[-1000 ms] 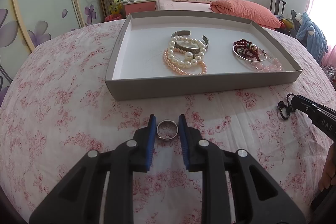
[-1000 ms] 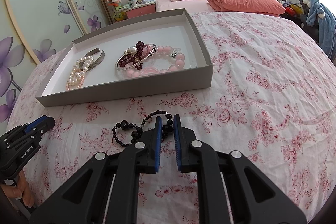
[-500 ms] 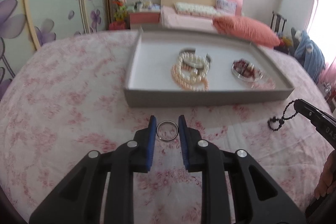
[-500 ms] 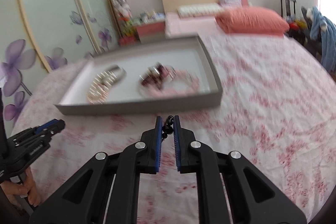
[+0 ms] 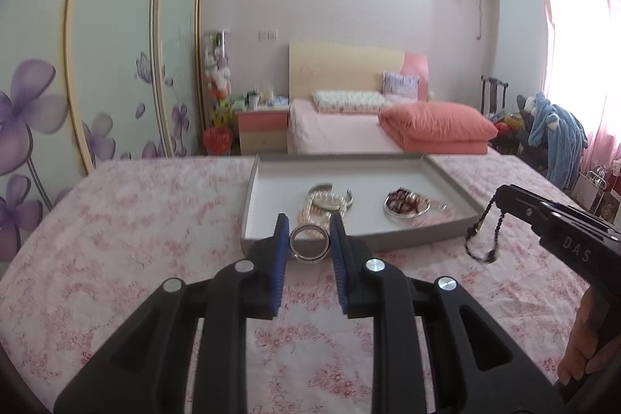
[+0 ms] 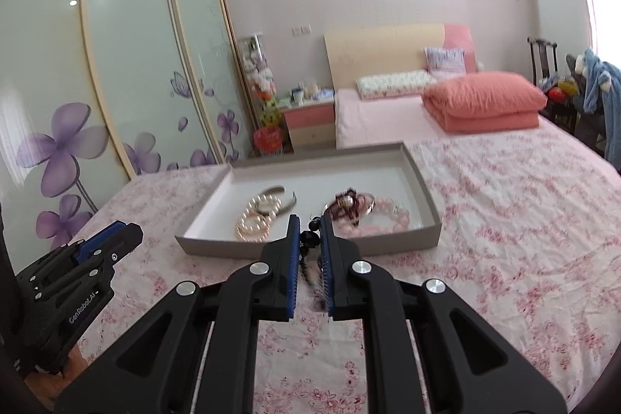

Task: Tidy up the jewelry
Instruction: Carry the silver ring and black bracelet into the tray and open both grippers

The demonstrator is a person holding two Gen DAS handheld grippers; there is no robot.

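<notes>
Left view: my left gripper clamps a ring above the bedspread, near the tray. Right view: my right gripper pinches a black bead strand before the tray.

The black bead string is mostly hidden between the right gripper's jaws, its hanging end blurred. The hand is cut off at the picture's edge.
</notes>
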